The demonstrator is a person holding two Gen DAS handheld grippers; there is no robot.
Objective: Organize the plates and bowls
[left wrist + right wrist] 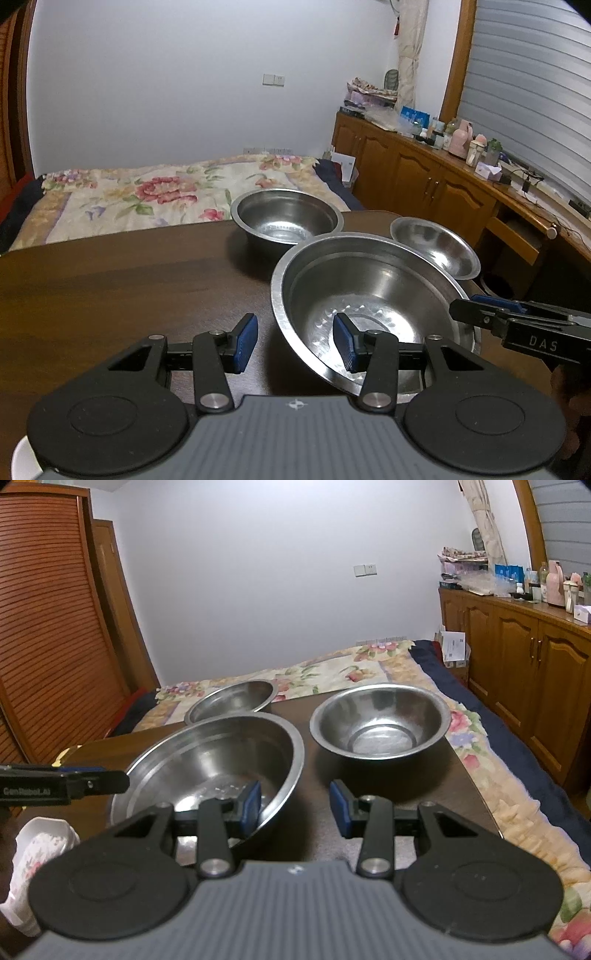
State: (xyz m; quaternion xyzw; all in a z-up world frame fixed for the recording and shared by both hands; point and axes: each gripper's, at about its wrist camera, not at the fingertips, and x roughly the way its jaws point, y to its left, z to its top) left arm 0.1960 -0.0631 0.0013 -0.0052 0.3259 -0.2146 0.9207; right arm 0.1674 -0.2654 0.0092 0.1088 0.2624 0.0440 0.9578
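on the dark wooden table (110, 280) three steel bowls (369, 295) are seen unstacked near its far right corner (nesting seemingly not begun), both grippers (295, 341) (295, 806) held apart, empty.

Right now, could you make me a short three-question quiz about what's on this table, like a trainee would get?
1. How many steel bowls stand on the wooden table?
2. True or false: the left gripper is shut on the large bowl.
3. Which bowl sits straight ahead of the right gripper: A) the far bowl, B) the right-hand bowl?

Key:
1. Three.
2. False; its jaws are open, straddling the bowl's near rim.
3. B.
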